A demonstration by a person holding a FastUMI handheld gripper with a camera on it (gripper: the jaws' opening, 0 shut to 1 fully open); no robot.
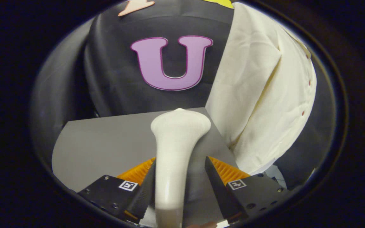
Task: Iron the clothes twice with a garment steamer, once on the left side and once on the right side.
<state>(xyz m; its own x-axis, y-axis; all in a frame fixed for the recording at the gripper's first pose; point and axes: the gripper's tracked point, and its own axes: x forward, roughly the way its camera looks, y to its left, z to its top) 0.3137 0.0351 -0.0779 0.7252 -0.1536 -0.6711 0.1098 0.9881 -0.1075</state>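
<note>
A white garment steamer [176, 152] stands between my fingers, its wide head reaching out beyond the fingertips over the grey table [100, 145]. My gripper [180, 162] is open around its handle. The left finger [144, 190] lies against the handle, while the right finger [215, 183] stands a small gap away from it. A cream shirt [258, 95] with small dark buttons along its right edge hangs ahead and to the right of the steamer head. Its lower hem drops past the table's right edge.
The grey table's far edge meets the black booth wall [112, 79] just beyond the steamer head. To the left of the steamer the tabletop is bare. The shirt has a long vertical fold down its middle.
</note>
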